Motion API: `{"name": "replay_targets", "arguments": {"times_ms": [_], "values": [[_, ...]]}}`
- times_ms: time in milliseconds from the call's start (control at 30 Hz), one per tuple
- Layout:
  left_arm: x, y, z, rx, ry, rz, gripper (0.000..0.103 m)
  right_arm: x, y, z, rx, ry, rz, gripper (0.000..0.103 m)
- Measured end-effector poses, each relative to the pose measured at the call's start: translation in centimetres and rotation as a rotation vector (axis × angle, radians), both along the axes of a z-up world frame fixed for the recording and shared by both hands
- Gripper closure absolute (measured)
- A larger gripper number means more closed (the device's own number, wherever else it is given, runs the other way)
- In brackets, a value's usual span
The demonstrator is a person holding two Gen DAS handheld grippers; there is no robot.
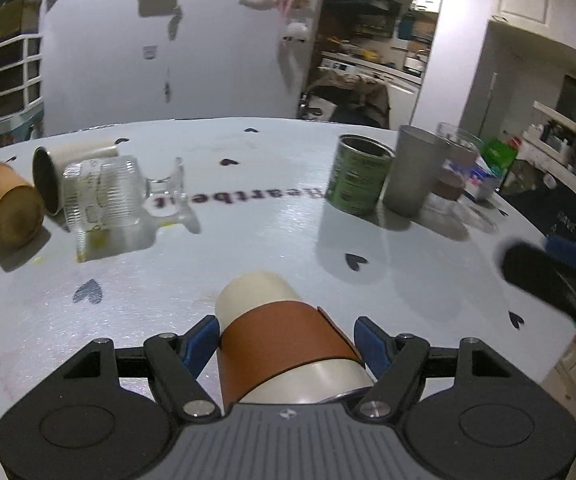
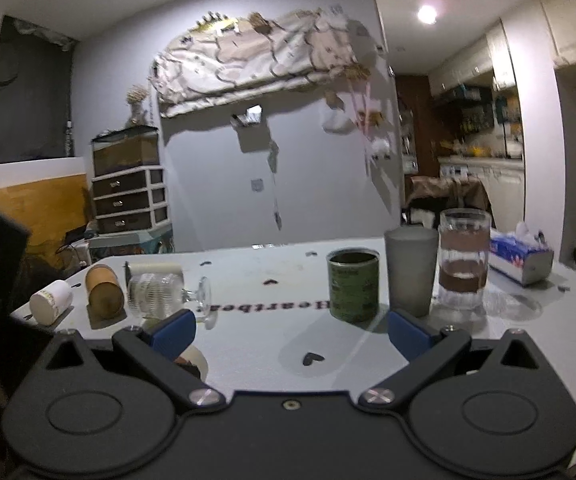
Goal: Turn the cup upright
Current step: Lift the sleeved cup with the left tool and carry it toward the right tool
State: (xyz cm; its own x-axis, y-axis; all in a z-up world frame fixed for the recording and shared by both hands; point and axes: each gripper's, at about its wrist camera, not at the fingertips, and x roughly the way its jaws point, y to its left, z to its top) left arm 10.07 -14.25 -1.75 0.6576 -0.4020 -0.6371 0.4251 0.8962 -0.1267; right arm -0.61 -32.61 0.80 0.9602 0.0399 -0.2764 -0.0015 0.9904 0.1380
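Observation:
A cream cup with a brown sleeve lies on its side between the blue pads of my left gripper; the jaws stand close around its sleeve. Its closed base points away from me, its mouth toward the camera. A bit of this cup shows in the right wrist view, behind the left finger. My right gripper is open and empty above the table, and shows at the right edge of the left wrist view.
On the white table lie a tan cup, a metal-lined cup and a ribbed stemmed glass on their sides. Upright: green can, grey cup, glass. A tissue box, a white cup.

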Motion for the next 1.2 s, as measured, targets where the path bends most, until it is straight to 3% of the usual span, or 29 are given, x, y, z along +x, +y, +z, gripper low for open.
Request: {"name": "replay_targets", "arguments": {"times_ms": [133, 267, 433, 567, 900, 1200], "values": [[-0.4, -0.2, -0.4, 0.007, -0.008, -0.037, 0.021, 4.1, -0.4, 0.5, 0.063, 0.094, 0.079, 0.0], [-0.6, 0.4, -0.8, -0.005, 0.004, -0.03, 0.017, 10.0, 0.6, 0.3, 0.138, 0.255, 0.201, 0.0], [-0.9, 0.9, -0.7, 0.006, 0.008, -0.042, 0.017, 16.2, 4.2, -1.6, 0.138, 0.461, 0.296, 0.0], [-1.4, 1.8, -0.7, 0.029, -0.012, -0.04, 0.013, 18.0, 6.0, -3.3, 0.07, 0.554, 0.3, 0.0], [-2.6, 4.5, -0.8, 0.038, -0.045, 0.011, 0.011, 14.0, 0.9, -4.5, 0.05, 0.559, 0.186, 0.0], [-2.3, 6.5, -0.9, -0.038, -0.039, 0.062, 0.011, 8.7, 0.0, -4.4, 0.111, 0.512, 0.197, 0.0]]}}
